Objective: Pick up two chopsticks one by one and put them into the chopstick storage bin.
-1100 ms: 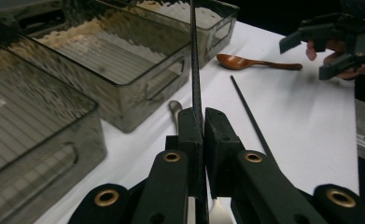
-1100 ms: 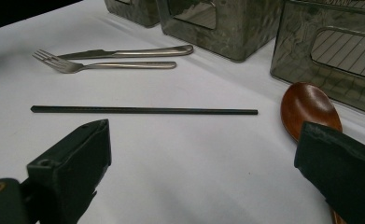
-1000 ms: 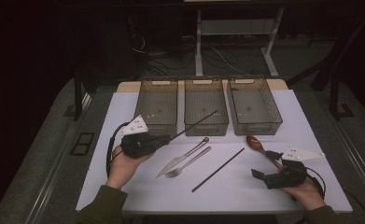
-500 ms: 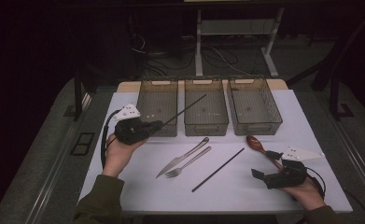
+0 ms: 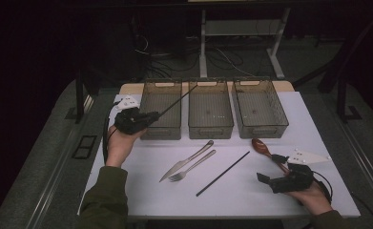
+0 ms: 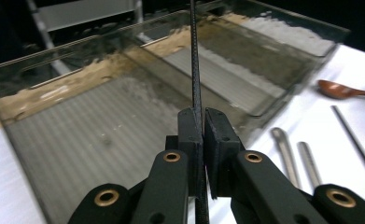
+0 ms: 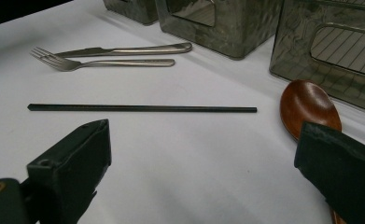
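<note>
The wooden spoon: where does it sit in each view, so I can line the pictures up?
High view: wooden spoon at right, before the right bin.
Left gripper view: far right edge.
Right gripper view: at right, behind the right jaw.
Shared landmark: the loose black chopstick on the table.

- The chopstick [image 6: 196, 70] held in the left gripper [image 6: 202, 126] looks matt black, with a fine woven texture.
- The bins [image 5: 210, 110] are smoky, see-through plastic, glossy.
- Knife [image 7: 124, 49] and fork [image 7: 101, 63] are brushed metal.
- The spoon [image 7: 308, 106] is glossy brown wood.
- The table cover [image 5: 232, 200] is matt white.
</note>
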Demonstrator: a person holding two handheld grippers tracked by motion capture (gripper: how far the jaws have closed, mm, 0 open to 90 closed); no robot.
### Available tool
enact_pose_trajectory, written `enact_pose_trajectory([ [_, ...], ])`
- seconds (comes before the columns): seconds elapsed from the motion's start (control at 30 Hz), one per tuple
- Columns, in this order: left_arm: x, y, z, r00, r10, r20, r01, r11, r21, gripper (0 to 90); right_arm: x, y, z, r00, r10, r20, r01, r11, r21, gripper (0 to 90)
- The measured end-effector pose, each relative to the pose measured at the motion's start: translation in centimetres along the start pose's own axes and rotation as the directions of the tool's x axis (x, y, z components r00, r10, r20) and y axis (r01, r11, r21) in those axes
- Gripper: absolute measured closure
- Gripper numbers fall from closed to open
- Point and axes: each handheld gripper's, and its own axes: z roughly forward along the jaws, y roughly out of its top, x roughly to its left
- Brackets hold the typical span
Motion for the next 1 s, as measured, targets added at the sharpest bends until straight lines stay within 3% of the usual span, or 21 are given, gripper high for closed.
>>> enact_pose_trajectory([
  [0.23, 2.0, -0.2, 0.7, 0.9978, -0.039, -0.054, 0.039, 0.9993, -0.001, 84.8, 0.0, 0.0, 0.1, 1.0, -0.001, 0.0, 0.001, 1.0, 0.004, 3.2],
  [0.47, 3.7, -0.9, 1.8, 0.9903, -0.067, -0.121, 0.07, 0.9973, 0.023, 84.8, 0.0, -0.1, 0.1, 1.0, 0.001, 0.001, -0.001, 1.0, 0.004, 3.2],
  [1.0, 4.1, -1.9, 3.5, 0.9835, -0.073, -0.166, 0.087, 0.9934, 0.075, 84.8, -0.1, -0.1, 0.0, 1.0, 0.004, 0.001, -0.004, 1.0, 0.003, 3.2],
])
